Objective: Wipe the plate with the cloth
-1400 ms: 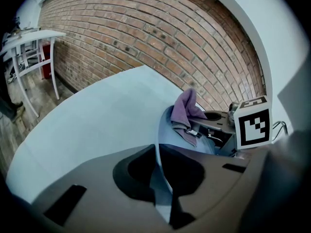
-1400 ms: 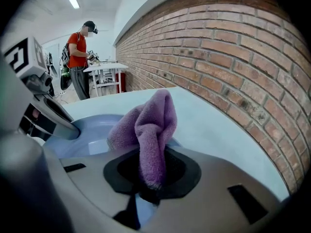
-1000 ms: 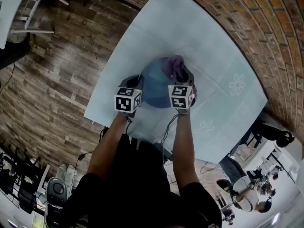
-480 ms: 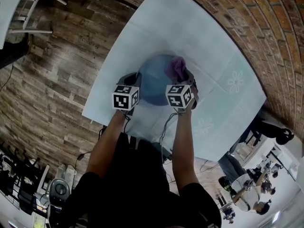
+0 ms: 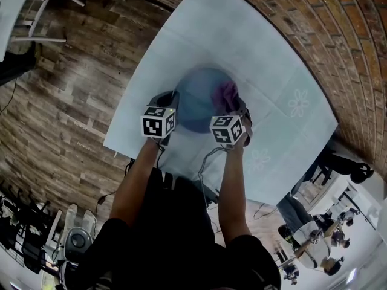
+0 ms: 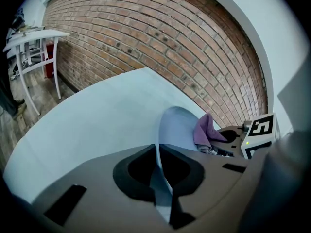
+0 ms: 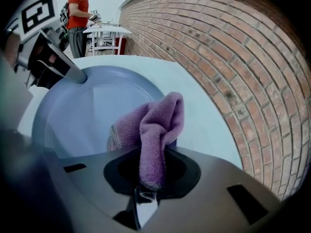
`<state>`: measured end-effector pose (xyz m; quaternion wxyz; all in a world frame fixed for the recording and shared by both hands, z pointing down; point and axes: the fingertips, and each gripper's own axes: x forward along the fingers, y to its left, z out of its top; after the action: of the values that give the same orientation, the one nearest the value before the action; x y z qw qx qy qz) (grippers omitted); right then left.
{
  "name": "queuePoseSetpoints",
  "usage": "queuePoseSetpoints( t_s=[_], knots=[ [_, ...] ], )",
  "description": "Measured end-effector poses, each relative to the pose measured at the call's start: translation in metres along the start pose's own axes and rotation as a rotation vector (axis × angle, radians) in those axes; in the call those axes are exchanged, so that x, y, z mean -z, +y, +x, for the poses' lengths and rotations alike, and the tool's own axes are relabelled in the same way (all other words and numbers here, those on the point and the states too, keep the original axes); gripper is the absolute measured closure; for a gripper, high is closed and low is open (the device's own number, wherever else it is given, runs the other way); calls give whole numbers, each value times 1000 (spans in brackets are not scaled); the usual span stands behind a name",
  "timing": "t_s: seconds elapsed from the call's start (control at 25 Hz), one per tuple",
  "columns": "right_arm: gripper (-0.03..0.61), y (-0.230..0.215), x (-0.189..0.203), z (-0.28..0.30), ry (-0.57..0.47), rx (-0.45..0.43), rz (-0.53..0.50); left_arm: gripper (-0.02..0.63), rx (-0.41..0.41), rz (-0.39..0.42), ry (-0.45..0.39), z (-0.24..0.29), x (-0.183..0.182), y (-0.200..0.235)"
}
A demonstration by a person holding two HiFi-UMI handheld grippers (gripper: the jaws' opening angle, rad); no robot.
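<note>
The jaws of the left gripper [image 6: 158, 152] were closed on the rim of the plate [image 6: 177, 127], with the thin blue edge pinched between the two pads. The jaws of the right gripper [image 7: 148, 171] were clamped on the cloth [image 7: 158, 125]. One purple fold was squeezed between the pads, and the rest was bunched up above them, resting against the plate's near edge.

In the head view, the left gripper was set at about 9 o'clock on the plate and the right gripper at about 4 o'clock. The cloth was heaped on the plate at about 2 o'clock, just beyond the right gripper's tips. A marker cube [image 5: 158, 122] was carried behind the left jaws and another [image 5: 227, 130] behind the right ones, both at the plate's 6 o'clock side. An arm reached back from each towards the camera.

The plate was placed near the middle of a pale blue table [image 5: 254, 47]. A faint flower print [image 5: 299, 104] was visible on the table at 3 o'clock from the plate. A brick wall [image 5: 338, 35] ran round the table from 12 to 3 o'clock, and a wooden floor [image 5: 60, 101] was spread out at 9 o'clock. In the right gripper view a person [image 7: 77, 16] in a red top was seen standing far off at 11 o'clock, beside a white table [image 7: 104, 30].
</note>
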<state>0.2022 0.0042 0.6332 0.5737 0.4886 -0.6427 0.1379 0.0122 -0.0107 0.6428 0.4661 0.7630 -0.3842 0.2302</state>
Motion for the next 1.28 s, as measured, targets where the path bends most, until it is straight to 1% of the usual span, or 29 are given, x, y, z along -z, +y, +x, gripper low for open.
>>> queuePoseSetpoints(
  t_s=[0.28,0.68,0.84,1.08,1.28],
  knots=[
    [506,15,16,-10,36,-21,-47,567,6,-21,-3,1,1,1],
    [506,49,30,-29,70,-117,-27,568,15,-40,-4,0,2,2],
    [506,61,33,-35,79,-142,-47,568,17,-50,-5,-1,3,2],
    [506,79,34,-42,87,-227,-50,568,19,-49,-4,-1,5,1],
    [506,97,29,-48,83,-279,-85,568,22,-55,-4,-1,4,2]
  ],
)
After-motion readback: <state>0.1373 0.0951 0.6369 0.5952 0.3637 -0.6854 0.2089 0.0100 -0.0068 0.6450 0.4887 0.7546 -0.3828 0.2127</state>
